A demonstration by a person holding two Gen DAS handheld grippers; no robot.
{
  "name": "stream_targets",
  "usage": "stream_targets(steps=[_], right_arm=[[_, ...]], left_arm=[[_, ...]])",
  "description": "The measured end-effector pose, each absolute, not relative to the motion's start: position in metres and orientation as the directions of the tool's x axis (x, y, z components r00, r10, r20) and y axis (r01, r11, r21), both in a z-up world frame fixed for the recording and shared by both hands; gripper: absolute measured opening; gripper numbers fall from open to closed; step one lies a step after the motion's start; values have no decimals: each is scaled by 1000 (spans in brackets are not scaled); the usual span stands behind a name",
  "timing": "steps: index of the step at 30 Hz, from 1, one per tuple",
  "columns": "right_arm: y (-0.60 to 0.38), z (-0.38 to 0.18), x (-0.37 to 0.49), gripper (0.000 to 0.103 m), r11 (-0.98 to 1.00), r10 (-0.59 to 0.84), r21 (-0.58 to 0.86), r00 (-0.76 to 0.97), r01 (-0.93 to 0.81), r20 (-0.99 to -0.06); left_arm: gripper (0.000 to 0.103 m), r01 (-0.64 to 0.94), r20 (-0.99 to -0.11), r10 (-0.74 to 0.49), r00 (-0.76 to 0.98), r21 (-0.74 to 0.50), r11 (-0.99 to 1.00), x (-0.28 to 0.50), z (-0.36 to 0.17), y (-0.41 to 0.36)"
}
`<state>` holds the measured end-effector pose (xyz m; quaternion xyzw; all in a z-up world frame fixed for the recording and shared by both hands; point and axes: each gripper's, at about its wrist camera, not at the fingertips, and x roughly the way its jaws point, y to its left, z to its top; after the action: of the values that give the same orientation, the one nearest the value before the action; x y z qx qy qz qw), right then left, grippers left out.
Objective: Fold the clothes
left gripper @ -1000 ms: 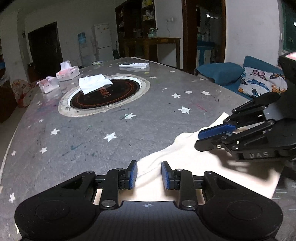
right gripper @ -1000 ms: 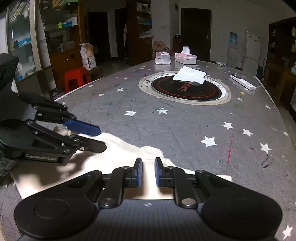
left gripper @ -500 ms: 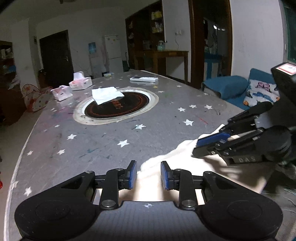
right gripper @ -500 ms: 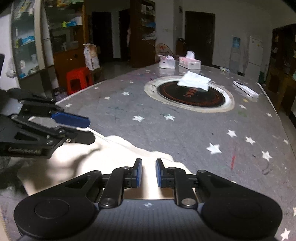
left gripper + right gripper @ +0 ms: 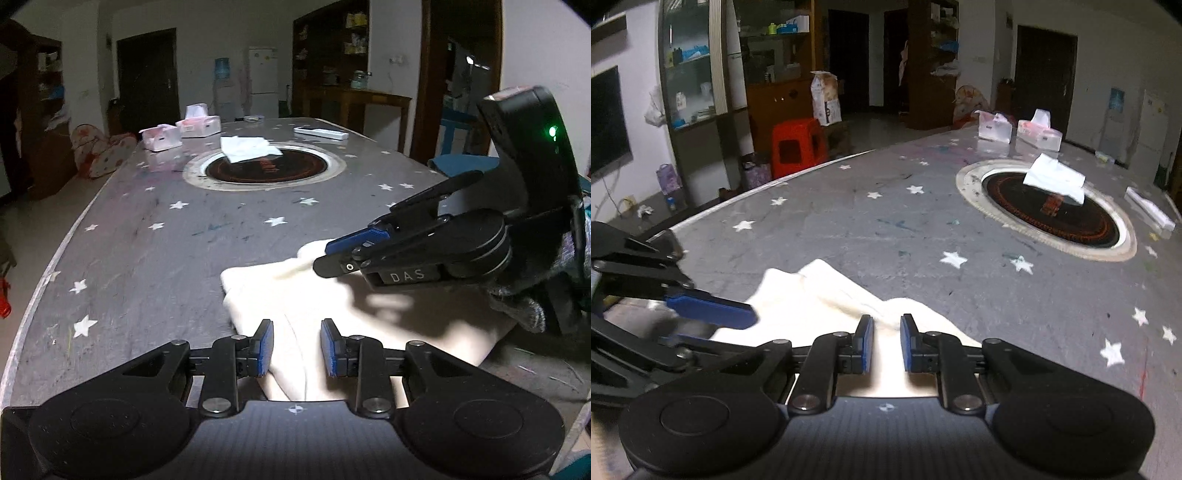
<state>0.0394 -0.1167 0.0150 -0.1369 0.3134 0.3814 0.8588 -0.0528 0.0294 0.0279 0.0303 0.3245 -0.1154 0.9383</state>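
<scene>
A cream-white garment (image 5: 332,306) lies bunched on the near end of the grey star-patterned table (image 5: 184,236); it also shows in the right wrist view (image 5: 820,295). My left gripper (image 5: 296,347) hangs over its near edge with the jaws a little apart and cloth showing between the blue pads. My right gripper (image 5: 886,341) is also slightly apart over the cloth, and it shows in the left wrist view (image 5: 325,258) just above the garment. Whether either one pinches the cloth is not visible.
A round black hotplate (image 5: 266,170) set in the table holds a folded white cloth (image 5: 247,147). Tissue boxes (image 5: 197,123) and a white remote (image 5: 320,132) lie at the far end. A red stool (image 5: 798,147) and cabinets stand beyond the table edge.
The garment has been drawn together into a narrower, bunched heap. Both grippers have risen and swung toward each other. The right gripper's jaws stand a little wider than before.
</scene>
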Motion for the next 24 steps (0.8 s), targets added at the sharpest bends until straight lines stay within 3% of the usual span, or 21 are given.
stream_targets(steps=[5,13,15,19,21,23,24], right_arm=[[-130,28,48,15,686,611,106,491,-720,-622],[-121,20,82,17,681,595,121,450,-722,-666],[-120,18,85,17,672,609,144,432,-726,-665],[-121,17,85,16,663,627,175,412,-728,-661],[-123,18,86,20,663,635,193,407,-723,-657],[-124,17,89,32,660,642,212,395,-721,-657],[-123,15,89,32,658,640,210,390,-723,-661]], left_arm=[[31,198,-597,-179,782,-34,980,-50,34,38],[31,103,-613,-144,777,-101,990,-24,28,57],[18,107,-614,-148,776,-102,989,-21,27,57],[10,117,-599,-156,785,-104,988,-21,30,57],[9,124,-584,-157,796,-98,988,-21,35,56],[9,126,-576,-153,803,-87,988,-20,37,56],[9,124,-576,-151,803,-86,989,-18,36,56]])
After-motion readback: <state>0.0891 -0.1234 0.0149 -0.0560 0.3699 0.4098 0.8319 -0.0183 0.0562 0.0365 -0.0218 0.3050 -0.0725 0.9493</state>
